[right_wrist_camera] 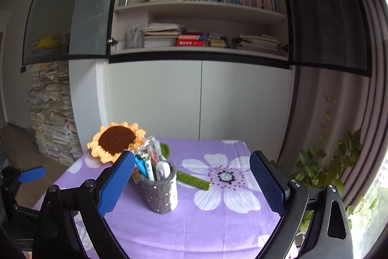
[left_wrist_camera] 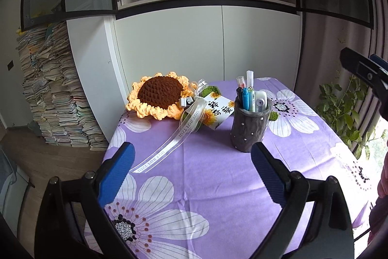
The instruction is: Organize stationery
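Note:
A grey dotted pen holder (left_wrist_camera: 249,124) stands upright on the purple flowered tablecloth (left_wrist_camera: 206,162). It holds several pens (left_wrist_camera: 246,96) and a white correction tape (left_wrist_camera: 260,101). In the right wrist view the holder (right_wrist_camera: 160,191) stands left of centre, with the pens (right_wrist_camera: 151,162) in it. My left gripper (left_wrist_camera: 191,174) is open and empty, above the cloth in front of the holder. My right gripper (right_wrist_camera: 191,183) is open and empty, with the holder near its left finger. The right gripper also shows at the right edge of the left wrist view (left_wrist_camera: 363,72).
A crocheted sunflower (left_wrist_camera: 158,95) with ribbon and a card (left_wrist_camera: 219,112) lies at the table's back left; its green stem (right_wrist_camera: 194,180) lies behind the holder. A bookshelf cabinet (left_wrist_camera: 206,23) stands behind the table, a paper stack (left_wrist_camera: 53,94) at left, a plant (left_wrist_camera: 344,108) at right.

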The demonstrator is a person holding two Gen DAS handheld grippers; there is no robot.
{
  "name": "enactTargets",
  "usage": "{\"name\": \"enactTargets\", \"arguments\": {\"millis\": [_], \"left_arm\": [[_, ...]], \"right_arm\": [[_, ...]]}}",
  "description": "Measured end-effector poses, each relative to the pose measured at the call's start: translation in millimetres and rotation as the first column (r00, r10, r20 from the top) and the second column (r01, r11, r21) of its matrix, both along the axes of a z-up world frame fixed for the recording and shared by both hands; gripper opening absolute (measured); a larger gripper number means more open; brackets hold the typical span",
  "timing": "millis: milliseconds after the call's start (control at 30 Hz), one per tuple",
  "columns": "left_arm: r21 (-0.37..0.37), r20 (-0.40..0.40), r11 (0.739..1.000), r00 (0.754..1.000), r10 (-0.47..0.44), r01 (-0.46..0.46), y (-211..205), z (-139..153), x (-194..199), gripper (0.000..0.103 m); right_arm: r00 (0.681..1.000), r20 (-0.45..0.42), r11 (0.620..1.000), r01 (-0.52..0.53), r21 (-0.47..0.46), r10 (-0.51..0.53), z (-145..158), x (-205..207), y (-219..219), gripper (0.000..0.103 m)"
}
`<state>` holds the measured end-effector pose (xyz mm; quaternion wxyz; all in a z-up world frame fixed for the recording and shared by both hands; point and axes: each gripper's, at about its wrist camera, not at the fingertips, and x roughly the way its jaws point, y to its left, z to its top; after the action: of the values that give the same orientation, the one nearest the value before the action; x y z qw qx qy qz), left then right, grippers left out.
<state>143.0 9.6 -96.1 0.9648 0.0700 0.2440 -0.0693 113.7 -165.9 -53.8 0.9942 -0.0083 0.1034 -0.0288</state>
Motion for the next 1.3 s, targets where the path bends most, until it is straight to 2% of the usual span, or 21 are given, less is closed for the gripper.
{"name": "enactTargets", "arguments": {"millis": [67,133,233,333,467,567,733,967,1300], "left_arm": [[0.011,0.020,1.000,1.000,0.003,-0.003,-3.4,6.8,-10.7,0.097],[0.012,0.038,1.000,0.999,0.006,-0.006,-5.8,13.7,-21.5,0.099],[0.008,0.075,1.000,0.997,0.016,-0.016,-8.2,25.6,-39.7,0.101],[0.001,0.104,1.000,0.994,0.018,-0.018,-9.8,36.5,-57.2,0.102],[-0.002,0.132,1.000,0.991,0.017,-0.017,-13.9,47.8,-77.6,0.102],[-0.022,0.125,1.000,0.992,0.008,-0.005,-15.2,55.1,-88.0,0.102],[-0.037,0.133,0.999,0.991,0.007,-0.002,-19.2,67.7,-108.0,0.102],[-0.028,0.190,1.000,0.982,0.001,0.004,-25.8,84.6,-137.2,0.102],[-0.005,0.223,1.000,0.974,-0.024,0.025,-32.0,91.2,-158.9,0.102]], "right_arm": [[0.996,0.088,1.000,0.010,-0.019,-0.008,4.8,-20.3,-1.1,0.103],[0.992,0.127,1.000,0.004,-0.025,-0.001,10.5,-37.8,-1.9,0.103],[0.997,0.055,0.998,-0.055,0.007,0.055,19.9,-49.2,-4.8,0.103],[0.998,0.008,0.996,-0.060,0.066,0.059,24.8,-60.9,-12.5,0.103],[1.000,0.022,0.998,-0.007,0.055,0.006,28.8,-82.4,-17.6,0.103],[1.000,-0.005,0.999,0.026,0.039,-0.026,31.8,-94.8,-16.9,0.103],[0.999,0.037,0.999,0.028,0.040,-0.030,42.8,-124.0,-17.9,0.103],[1.000,0.006,0.998,0.013,0.058,-0.013,51.6,-141.5,-17.6,0.103],[0.999,0.042,0.998,-0.003,0.063,0.001,56.5,-164.4,-15.7,0.103]]}}
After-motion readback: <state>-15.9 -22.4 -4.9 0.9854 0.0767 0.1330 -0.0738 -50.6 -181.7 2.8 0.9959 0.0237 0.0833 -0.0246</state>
